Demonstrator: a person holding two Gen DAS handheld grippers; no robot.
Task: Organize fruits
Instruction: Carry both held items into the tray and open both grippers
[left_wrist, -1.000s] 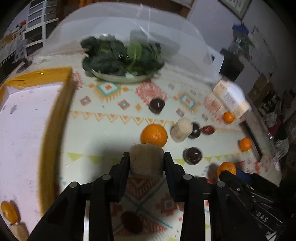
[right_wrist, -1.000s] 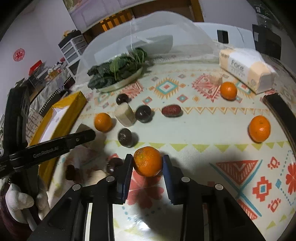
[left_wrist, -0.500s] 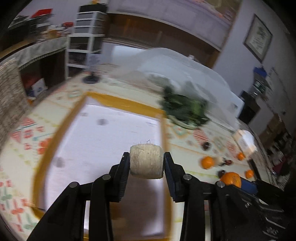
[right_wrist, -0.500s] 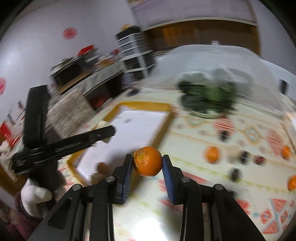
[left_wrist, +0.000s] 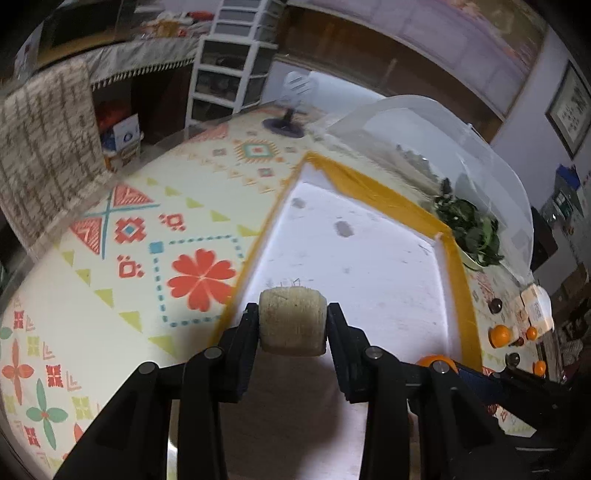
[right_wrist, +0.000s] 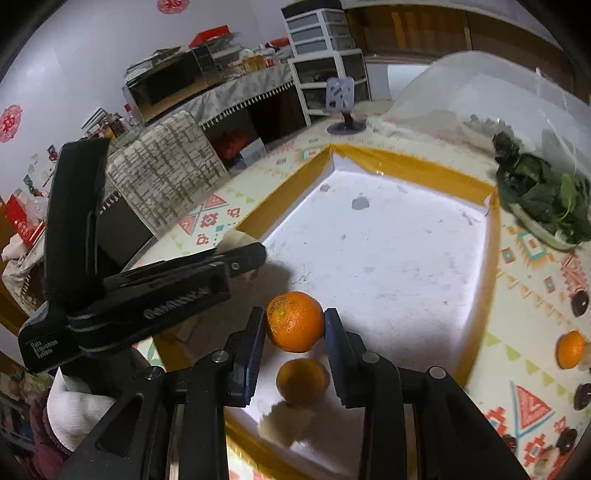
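Your yellow-rimmed tray fills the middle of the right wrist view, its white floor mostly bare. One orange lies inside at its 6 o'clock edge, with a pale blurred lump just below it; it may be another beige fruit, but the blur leaves that open.

Your right hand-held gripper is closed on a second orange, held above the tray directly over the one lying there. Your left hand-held gripper is clamped on a beige cylindrical fruit, which hangs over the tray's 7 o'clock edge in the left wrist view. From the right wrist camera that gripper reaches in from 9 o'clock, above the tray's rim.

Outside the tray in the right wrist view, on the patterned counter at 3 to 5 o'clock, you have one more orange and at least three dark round fruits, so three oranges show in all.

A plate of leafy greens stands at 2 o'clock just beside the tray, under a clear mesh cover. A phone stand sits at 12 o'clock beyond the tray's far corner. In the left wrist view a tissue pack lies at 3 o'clock.
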